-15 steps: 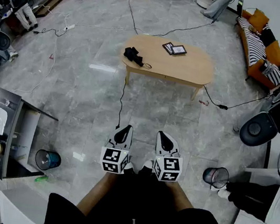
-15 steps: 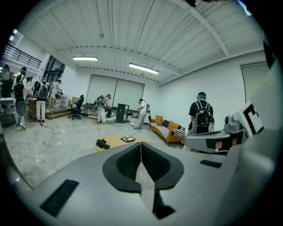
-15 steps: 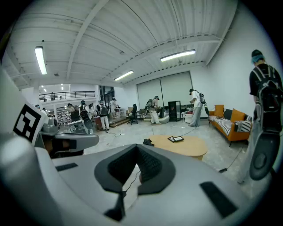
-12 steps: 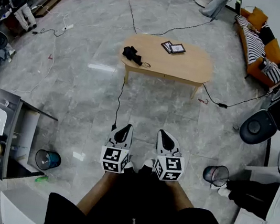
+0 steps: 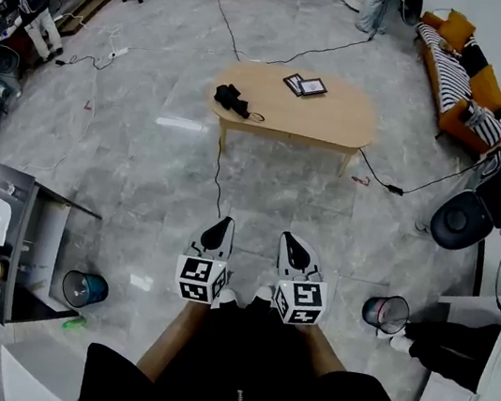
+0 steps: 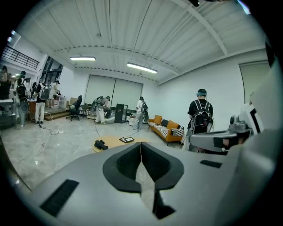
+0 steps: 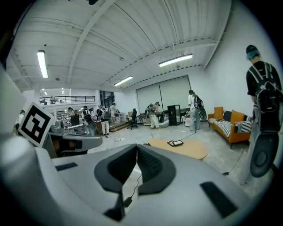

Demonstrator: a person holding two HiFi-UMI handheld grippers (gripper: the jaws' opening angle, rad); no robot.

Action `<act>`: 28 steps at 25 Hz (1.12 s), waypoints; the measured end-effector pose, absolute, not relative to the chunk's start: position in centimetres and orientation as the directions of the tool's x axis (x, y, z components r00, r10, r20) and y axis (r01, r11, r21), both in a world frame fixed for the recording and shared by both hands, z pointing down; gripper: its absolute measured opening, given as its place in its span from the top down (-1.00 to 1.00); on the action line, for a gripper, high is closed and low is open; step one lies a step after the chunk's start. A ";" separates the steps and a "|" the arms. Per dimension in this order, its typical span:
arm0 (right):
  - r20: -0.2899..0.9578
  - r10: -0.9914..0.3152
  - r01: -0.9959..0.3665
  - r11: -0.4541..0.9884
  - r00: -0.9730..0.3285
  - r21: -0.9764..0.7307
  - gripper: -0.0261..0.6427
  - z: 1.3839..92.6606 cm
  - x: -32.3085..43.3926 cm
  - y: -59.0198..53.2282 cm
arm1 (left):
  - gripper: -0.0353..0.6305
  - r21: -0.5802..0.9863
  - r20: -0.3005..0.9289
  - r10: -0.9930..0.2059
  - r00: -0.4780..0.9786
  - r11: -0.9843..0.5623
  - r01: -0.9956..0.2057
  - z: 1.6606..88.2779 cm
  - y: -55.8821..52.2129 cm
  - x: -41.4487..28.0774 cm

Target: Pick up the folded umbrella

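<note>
The left fingers (image 5: 217, 233) and right fingers (image 5: 290, 247) are both pressed together, holding nothing, side by side. The folded umbrella (image 5: 232, 98) lies well ahead at the left end of the oval worktop (image 5: 340, 120). Approach stage, I judge: next comes walking closer, then opening one pair

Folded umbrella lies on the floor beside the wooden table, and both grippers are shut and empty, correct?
No. The folded umbrella lies on the wooden table, near its left end, as the head view shows. The left gripper and right gripper are indeed shut and empty.
</note>
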State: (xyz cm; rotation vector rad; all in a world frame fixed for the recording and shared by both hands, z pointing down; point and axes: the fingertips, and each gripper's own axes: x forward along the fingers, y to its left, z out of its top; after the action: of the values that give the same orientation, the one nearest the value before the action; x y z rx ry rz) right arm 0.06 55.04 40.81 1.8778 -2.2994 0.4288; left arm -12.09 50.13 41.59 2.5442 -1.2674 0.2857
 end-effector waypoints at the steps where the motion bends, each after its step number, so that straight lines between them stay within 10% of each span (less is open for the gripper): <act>1: 0.288 -0.934 -0.975 0.181 -0.212 -0.129 0.89 40.8 0.3 54.9 | 0.85 0.163 0.299 -0.746 0.595 -0.574 -0.802 41.6 50.0 -11.8; 28: 0.347 -0.897 -0.957 0.217 -0.273 -0.193 0.89 43.0 4.5 54.2 | 0.85 0.151 0.307 -0.748 0.588 -0.572 -0.806 41.0 48.1 -5.5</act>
State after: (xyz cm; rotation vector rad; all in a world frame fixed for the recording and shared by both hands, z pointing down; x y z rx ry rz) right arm 4.48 54.25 42.96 1.7864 -2.3200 0.5568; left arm -5.46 48.08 41.01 2.5460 -1.2764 0.3040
